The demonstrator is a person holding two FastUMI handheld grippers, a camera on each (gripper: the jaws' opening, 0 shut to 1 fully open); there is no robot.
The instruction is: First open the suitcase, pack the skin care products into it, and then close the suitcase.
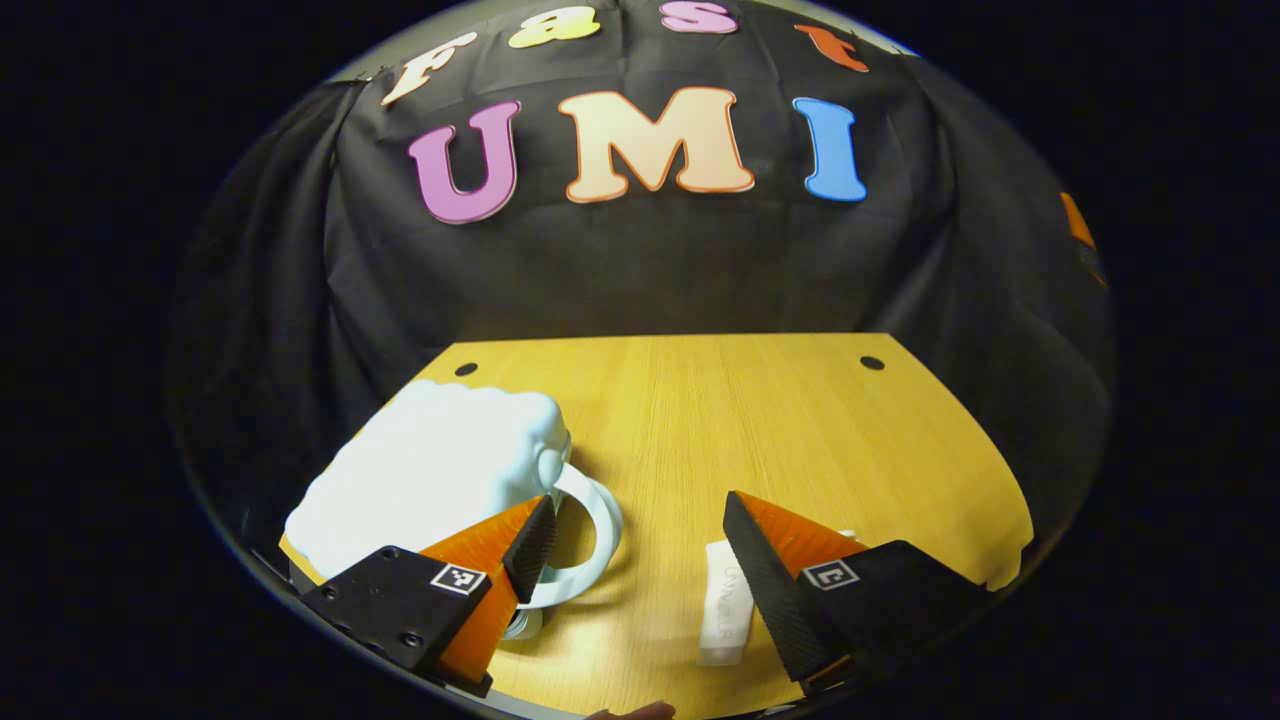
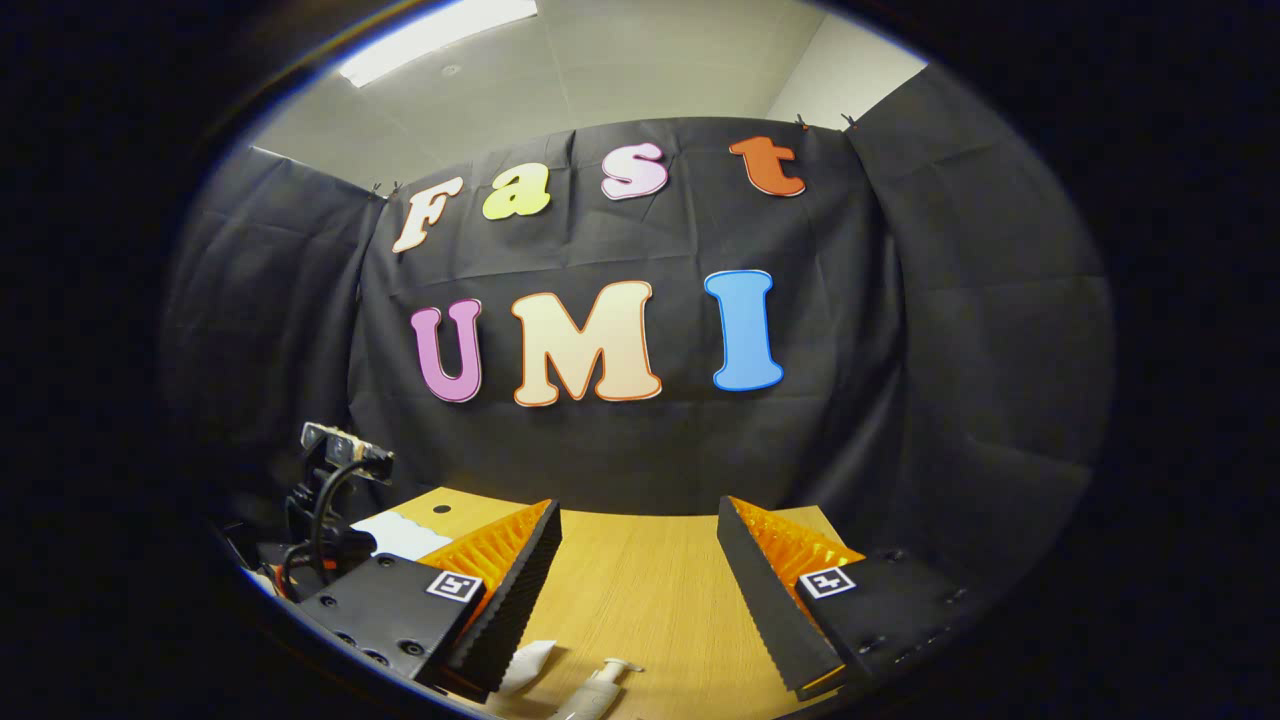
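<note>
A pale blue suitcase [image 1: 430,475] lies closed on the left of the wooden table [image 1: 760,420]. Its white loop handle [image 1: 603,520] points toward me. My left gripper [image 1: 637,502] is open just above the table, with its left finger in front of the handle; whether they touch I cannot tell. A white skin care box [image 1: 722,610] lies flat beside its right finger. In the right gripper view, my right gripper [image 2: 637,503] is open and raised above the table [image 2: 640,590]. Under it lie a white tube [image 2: 527,665] and a pump bottle [image 2: 597,690]. The suitcase [image 2: 398,535] shows at far left.
Two round cable holes [image 1: 466,369] [image 1: 872,362] sit near the table's far edge, where black cloth hangs close behind. In the right gripper view, the other gripper's body with its cables [image 2: 335,490] stands at the left. A fingertip [image 1: 640,712] shows at the bottom edge.
</note>
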